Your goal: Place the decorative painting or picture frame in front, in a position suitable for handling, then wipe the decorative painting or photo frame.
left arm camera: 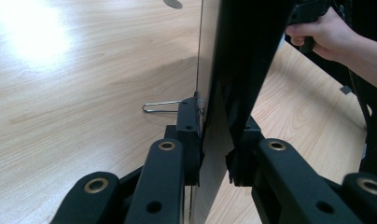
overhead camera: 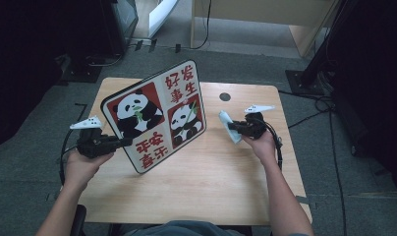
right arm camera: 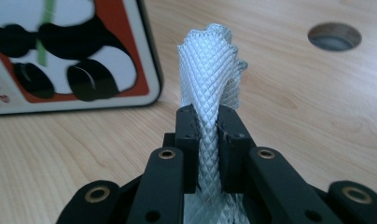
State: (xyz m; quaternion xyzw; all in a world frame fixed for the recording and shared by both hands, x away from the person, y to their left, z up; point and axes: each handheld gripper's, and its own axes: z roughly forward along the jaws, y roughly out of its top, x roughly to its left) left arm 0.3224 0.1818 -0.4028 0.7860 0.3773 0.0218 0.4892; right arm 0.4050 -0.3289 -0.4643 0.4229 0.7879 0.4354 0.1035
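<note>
The left gripper (overhead camera: 122,142) is clamped on the edge of the panda board (overhead camera: 155,115), its jaws pressed against the two faces as the left gripper view shows. The board stands tilted on the wooden table (overhead camera: 211,172), rising away from this gripper up and to the right, with its lower corner resting on the tabletop just ahead of the jaws. It looks like a thin, rigid panel with a glossy printed face and a dark rim: probably light, but wide, so a pinch at one edge gives it plenty of leverage to swing or twist. The smooth faces could slip between the pads, so a hold well in from the rim, with the bottom corner left on the table as a pivot, seems safest. A thin wire loop (left arm camera: 159,107) lies on the table just past the left jaw, beside the board's back.

To the right, well apart from the board's near edge, the right gripper (overhead camera: 231,129) is closed on a pale blue cloth (overhead camera: 226,123). In the right gripper view the cloth (right arm camera: 210,88) is bunched between the jaws and stands up beyond their tips, its quilted weave visible. It is soft, limp and light; it cannot break, and the textured surface should grip well, though loose folds may drag. The round hole (overhead camera: 225,97) in the table sits beyond this gripper.
</note>
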